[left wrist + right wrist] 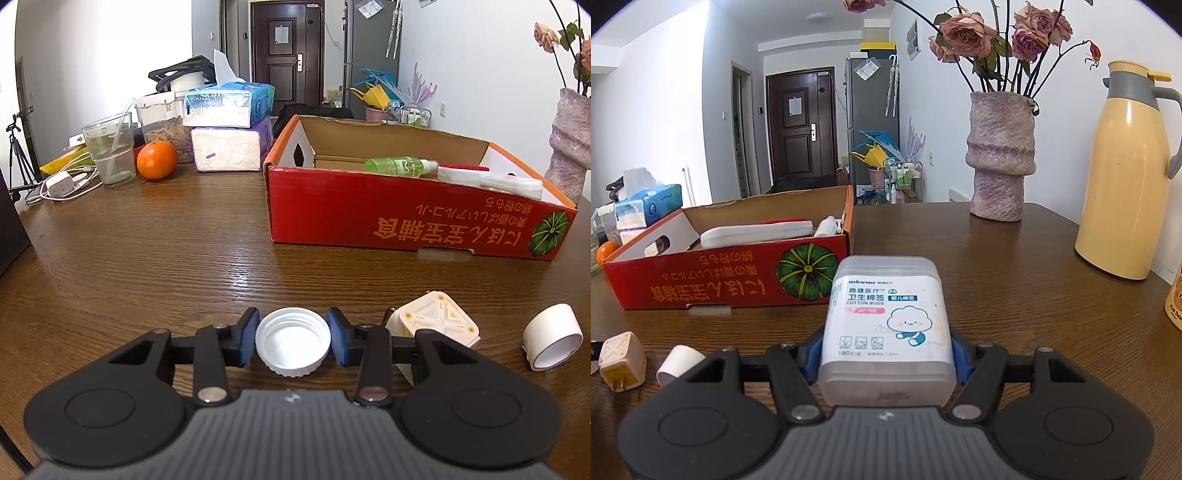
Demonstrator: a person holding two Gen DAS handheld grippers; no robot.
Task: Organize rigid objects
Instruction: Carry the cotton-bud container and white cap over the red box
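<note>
Left gripper (pixel 293 338): fingers clamped on white bottle cap (pixel 293 341), open side up, cap low over the tabletop (pixel 184 240), whether lifted or still resting not clear. Right gripper (pixel 884 356): fingers clenched on cotton-bud box (pixel 886 325), gripped low on its sides, box upright.

Red cardboard box (pixel 406 218) ahead looks like the drop target; green spray bottle (pixel 400 165) and white items already lying inside.

For the step:
- Lift cap straight up before travelling; grip sits on a thin ribbed rim, likely to slip if tilted.
- Clear the near wall of the red box with margin, then lower over bare cardboard, away from the spray bottle.
- Release low, not from height; cap likely to bounce or roll.
- Move one hand at a time to avoid crossing over the box.

Still on tabletop just right of cap: cream plug adapter (pixel 434 319), white tape roll (pixel 552 336).
</note>
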